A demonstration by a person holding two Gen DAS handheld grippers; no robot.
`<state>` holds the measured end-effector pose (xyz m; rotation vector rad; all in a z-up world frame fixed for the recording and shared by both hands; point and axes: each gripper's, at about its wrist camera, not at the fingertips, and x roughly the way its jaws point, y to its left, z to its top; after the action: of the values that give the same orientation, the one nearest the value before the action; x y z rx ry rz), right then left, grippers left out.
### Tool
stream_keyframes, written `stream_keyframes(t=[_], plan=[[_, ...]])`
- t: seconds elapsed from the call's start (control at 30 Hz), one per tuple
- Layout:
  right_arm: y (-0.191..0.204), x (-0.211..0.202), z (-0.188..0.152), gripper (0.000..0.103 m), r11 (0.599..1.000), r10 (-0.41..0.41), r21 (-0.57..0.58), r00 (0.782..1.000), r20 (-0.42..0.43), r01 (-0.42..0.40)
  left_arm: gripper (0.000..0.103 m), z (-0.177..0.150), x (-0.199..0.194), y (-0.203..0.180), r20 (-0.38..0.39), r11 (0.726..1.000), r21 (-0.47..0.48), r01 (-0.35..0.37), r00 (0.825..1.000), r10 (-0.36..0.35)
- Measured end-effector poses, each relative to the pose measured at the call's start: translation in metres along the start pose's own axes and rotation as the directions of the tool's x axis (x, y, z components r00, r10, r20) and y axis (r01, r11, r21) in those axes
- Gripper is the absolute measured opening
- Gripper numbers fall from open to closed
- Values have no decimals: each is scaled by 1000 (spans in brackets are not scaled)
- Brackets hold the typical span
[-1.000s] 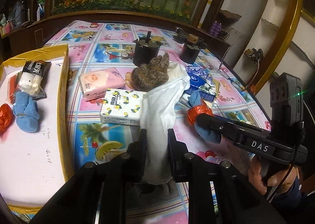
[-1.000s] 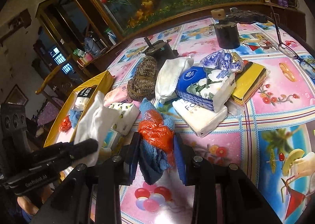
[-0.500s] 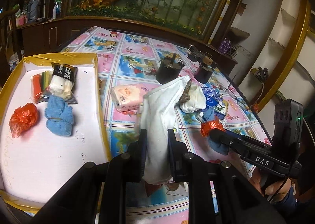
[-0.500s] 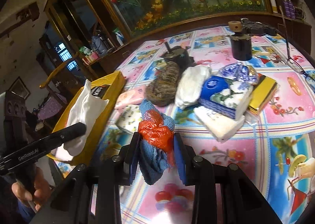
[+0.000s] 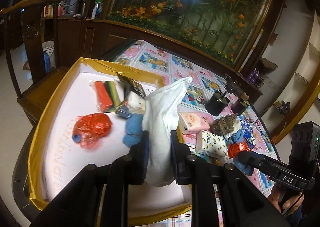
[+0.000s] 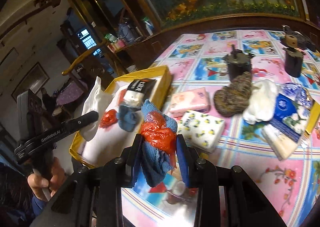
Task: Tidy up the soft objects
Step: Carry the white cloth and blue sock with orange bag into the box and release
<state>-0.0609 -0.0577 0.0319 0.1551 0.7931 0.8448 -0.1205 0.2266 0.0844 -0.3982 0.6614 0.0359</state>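
Note:
My left gripper (image 5: 158, 147) is shut on a white cloth (image 5: 163, 111) and holds it above the gold-rimmed white tray (image 5: 60, 83). My right gripper (image 6: 160, 153) is shut on a blue towel with an orange plastic bag (image 6: 158, 133), held above the table beside the tray (image 6: 146, 71). The tray holds an orange bag (image 5: 92, 127), a blue towel (image 5: 133, 129), a black-topped packet (image 5: 133, 89) and a pack of coloured strips (image 5: 105, 96). The left gripper and its white cloth (image 6: 94, 97) also show in the right wrist view.
On the patterned tablecloth (image 6: 260, 167) lie a pink tissue pack (image 6: 190, 101), a lemon-print pack (image 6: 202, 129), a brown knit item (image 6: 234, 97), a white cloth (image 6: 260, 101) and blue tissue packs (image 6: 286, 111). Two black pots (image 6: 239, 65) (image 6: 293, 61) stand behind. A wooden chair (image 5: 36, 33) is left of the tray.
My left gripper has carried the white cloth left, from over the table to above the tray. My right gripper has followed left with its blue towel and orange bag.

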Motion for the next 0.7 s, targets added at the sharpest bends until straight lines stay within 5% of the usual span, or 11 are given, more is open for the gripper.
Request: stream_keyframes(t=[0.7], plan=[[71,66,30,36,993,23,-115,996,-82,-33,19,21,-10,64,-1,996,-63,-65,998,65]])
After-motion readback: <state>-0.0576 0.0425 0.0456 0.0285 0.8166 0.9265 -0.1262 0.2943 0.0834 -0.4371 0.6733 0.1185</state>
